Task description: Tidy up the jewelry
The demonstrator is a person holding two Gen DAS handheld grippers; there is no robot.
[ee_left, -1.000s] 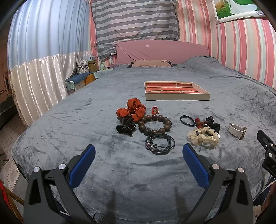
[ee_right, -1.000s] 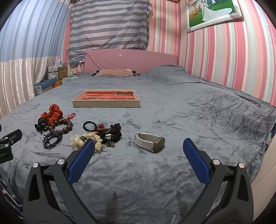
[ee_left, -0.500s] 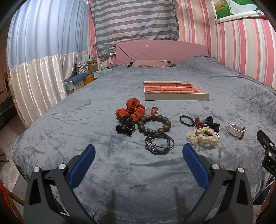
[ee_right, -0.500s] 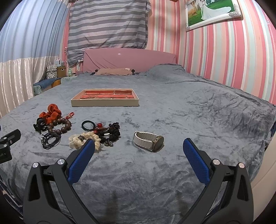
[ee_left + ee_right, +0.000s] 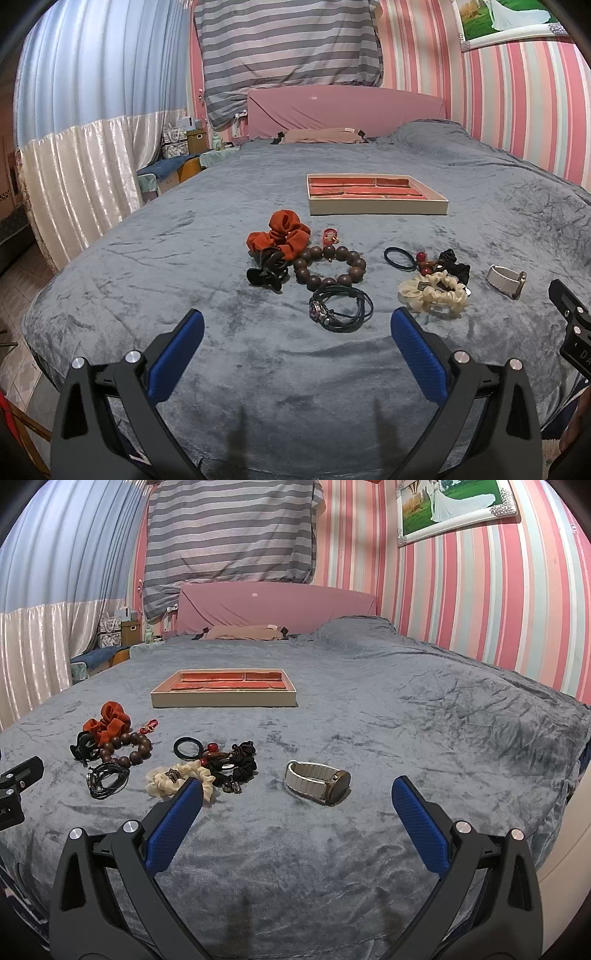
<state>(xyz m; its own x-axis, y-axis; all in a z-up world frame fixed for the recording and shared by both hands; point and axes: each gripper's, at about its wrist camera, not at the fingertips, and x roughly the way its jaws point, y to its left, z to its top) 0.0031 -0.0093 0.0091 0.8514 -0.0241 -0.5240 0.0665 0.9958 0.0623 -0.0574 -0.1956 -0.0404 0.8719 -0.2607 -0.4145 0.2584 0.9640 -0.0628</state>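
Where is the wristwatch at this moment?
The wristwatch lies on the grey blanket, alone at the right end of the items, right of the black hair ties.

Grey bed point(image 5: 424, 716) — tray point(image 5: 223, 699), watch point(image 5: 317, 781) (jewelry point(image 5: 330, 271) scattered)

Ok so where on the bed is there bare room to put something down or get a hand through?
Free blanket: right of the watch, between the tray and the jewelry row, and left of the orange scrunchie. A gap separates the bead bracelet from the black hair tie. Crowded: the cream scrunchie cluster and the scrunchie-bracelet cluster, pieces touching.
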